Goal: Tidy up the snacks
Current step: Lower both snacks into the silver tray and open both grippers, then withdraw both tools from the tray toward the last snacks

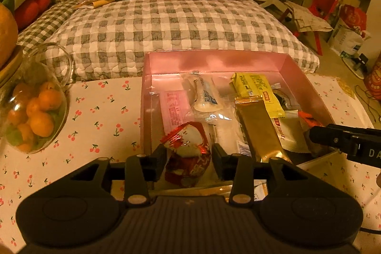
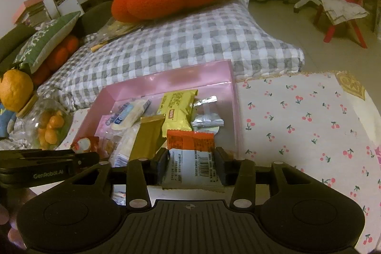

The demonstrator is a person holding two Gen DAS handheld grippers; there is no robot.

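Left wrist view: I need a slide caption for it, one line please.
Left gripper straddling a red foil-wrapped snack at the near edge of a pink box filled with wrapped snacks.

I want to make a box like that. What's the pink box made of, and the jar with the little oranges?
The pink box looks like glossy card or thin plastic: its flat walls shine and mirror the light, so I can't be sure which. The jar looks like clear glass: you see the fruit straight through it, with bright glints on its rim.
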